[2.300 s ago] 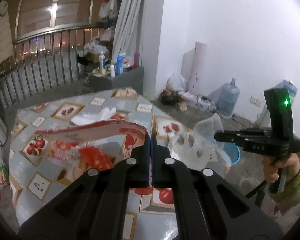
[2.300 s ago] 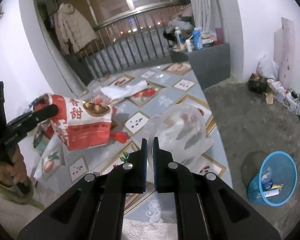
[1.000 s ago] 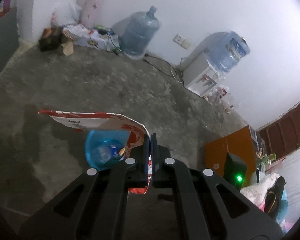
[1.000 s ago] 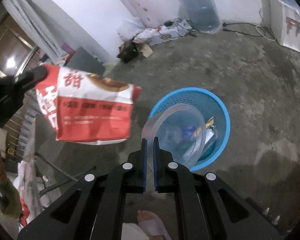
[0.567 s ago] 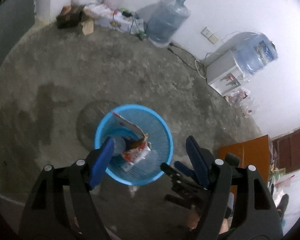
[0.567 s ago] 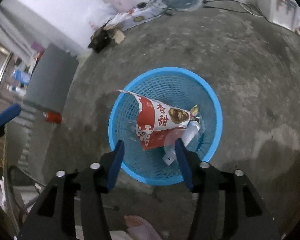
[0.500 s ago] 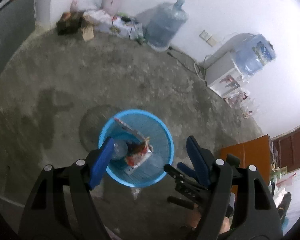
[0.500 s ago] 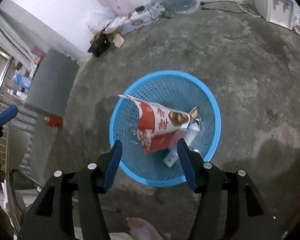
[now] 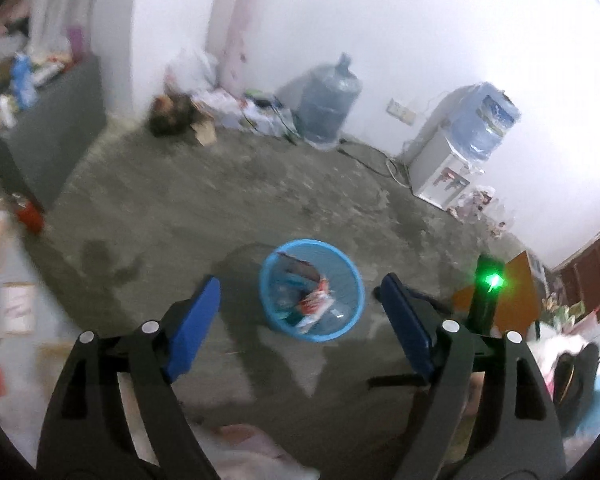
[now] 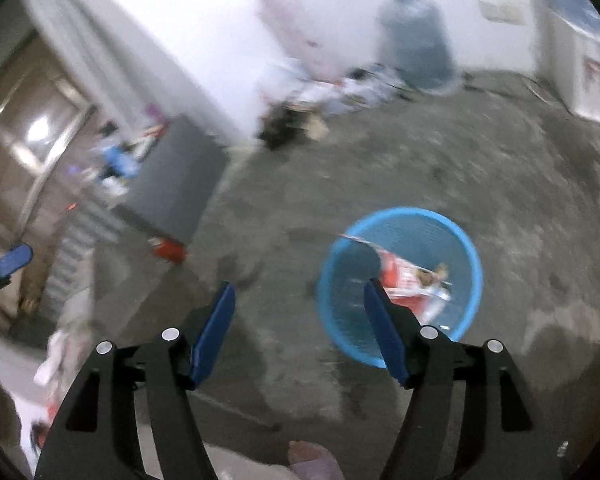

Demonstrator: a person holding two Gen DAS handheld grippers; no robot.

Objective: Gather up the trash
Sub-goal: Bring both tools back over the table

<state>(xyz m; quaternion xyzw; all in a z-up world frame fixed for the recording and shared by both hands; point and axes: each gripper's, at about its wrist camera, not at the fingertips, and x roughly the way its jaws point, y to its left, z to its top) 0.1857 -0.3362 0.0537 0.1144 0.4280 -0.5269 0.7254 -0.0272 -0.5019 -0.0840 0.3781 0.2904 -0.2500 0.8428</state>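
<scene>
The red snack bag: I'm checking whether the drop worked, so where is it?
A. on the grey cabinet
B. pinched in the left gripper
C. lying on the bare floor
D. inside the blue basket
D: the red snack bag lies inside the blue basket, and both grippers stand open with nothing between them.

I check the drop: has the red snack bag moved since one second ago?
Yes. The red snack bag left the left gripper, whose jaws have just been opening, and now lies down inside the blue basket.

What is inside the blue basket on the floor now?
In the basket a red and white snack bag lies on top, beside some clear plastic, too blurred to identify. Whatever lies beneath the bag is covered and cannot be seen.
</scene>
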